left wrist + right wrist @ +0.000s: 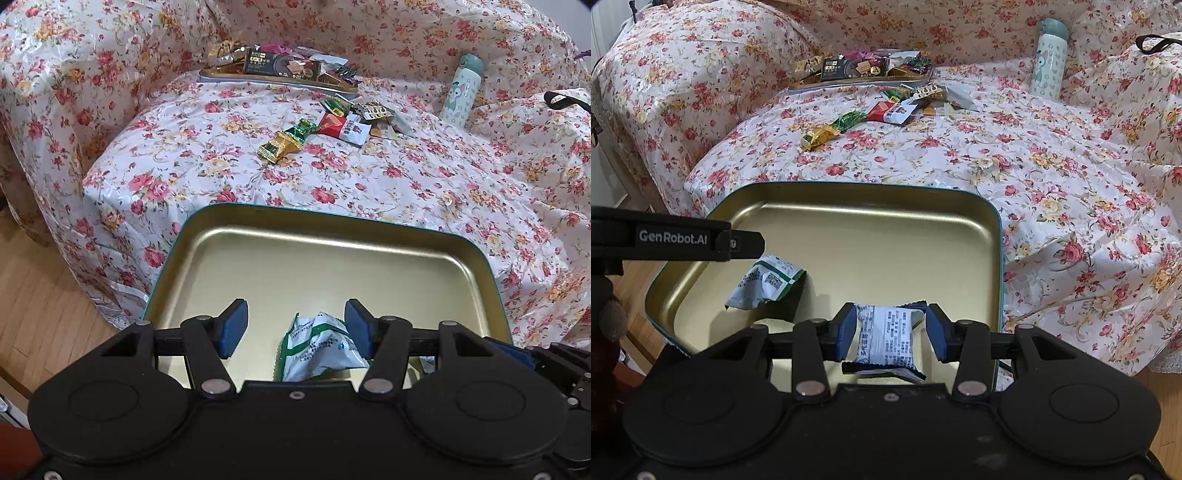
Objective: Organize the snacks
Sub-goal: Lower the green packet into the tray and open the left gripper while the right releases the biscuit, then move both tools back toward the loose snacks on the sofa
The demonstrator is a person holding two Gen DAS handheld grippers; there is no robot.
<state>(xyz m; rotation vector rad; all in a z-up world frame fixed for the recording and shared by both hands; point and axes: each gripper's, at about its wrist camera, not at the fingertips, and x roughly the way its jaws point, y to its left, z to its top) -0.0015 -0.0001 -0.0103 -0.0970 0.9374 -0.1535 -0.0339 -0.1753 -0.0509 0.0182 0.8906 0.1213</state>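
A gold tin tray (332, 258) with a teal rim sits at the near edge of the flowered sofa seat. My left gripper (295, 328) is open above it, and a green-and-white snack packet (317, 347) lies in the tray by its right finger. In the right wrist view the same tray (886, 236) holds that packet (768, 282). My right gripper (892, 328) has a white-and-blue snack packet (890, 336) between its pads, low over the tray. Loose snacks (332, 122) lie on the seat further back, and they also show in the right wrist view (879, 110).
A second flat tray (280, 72) piled with snacks sits at the back of the seat, also in the right wrist view (860, 74). A pale green bottle (461, 88) leans at the back right. A black strap (565, 99) lies far right. Wood floor (44, 295) lies left.
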